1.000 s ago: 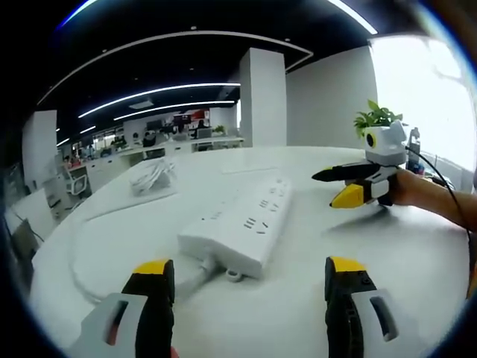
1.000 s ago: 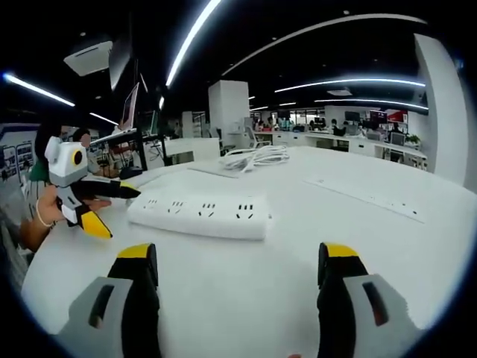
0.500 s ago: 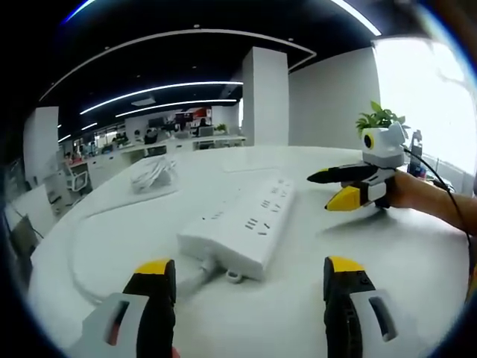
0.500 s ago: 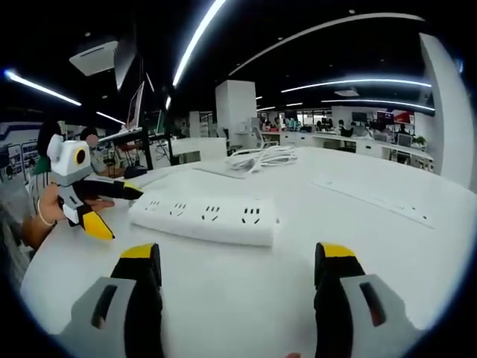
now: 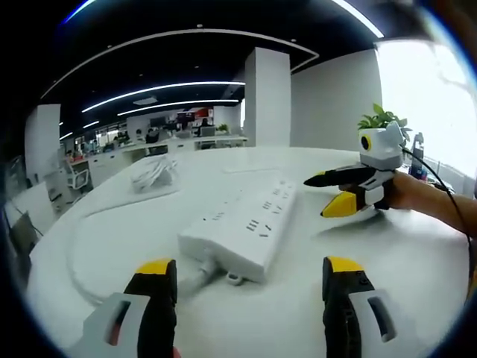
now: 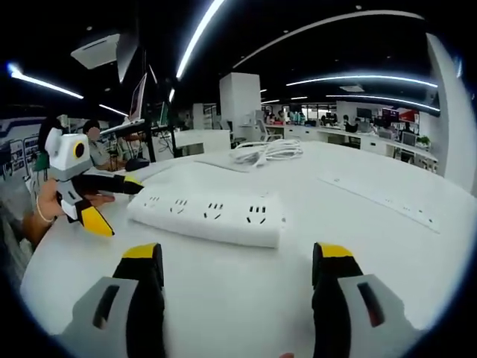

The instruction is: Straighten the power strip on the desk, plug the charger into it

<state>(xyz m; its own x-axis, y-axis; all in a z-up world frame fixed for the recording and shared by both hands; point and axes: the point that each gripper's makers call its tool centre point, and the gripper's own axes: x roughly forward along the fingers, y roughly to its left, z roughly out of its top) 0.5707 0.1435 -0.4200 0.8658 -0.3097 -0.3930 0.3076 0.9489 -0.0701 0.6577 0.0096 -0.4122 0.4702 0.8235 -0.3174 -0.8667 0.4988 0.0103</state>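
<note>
White desk (image 5: 417,268) under both hand-held grippers, wide open, holding nothing.

Dark ceiling with long white LED strip lights (image 6: 195,31), blown-out window glare (image 5: 425,97) at right, glossy white desk (image 6: 373,246), fisheye bending at edges

In the left gripper view the power strip (image 5: 242,227) is lying at 12 o'clock before the wide-apart jaws, blocking the way forward. The right gripper (image 5: 328,195) is hovering at 2 o'clock beside the strip. The cable bundle (image 5: 153,175) is sitting at 10 o'clock. Bare desk (image 5: 402,261) is staying free at 4 o'clock.
</note>
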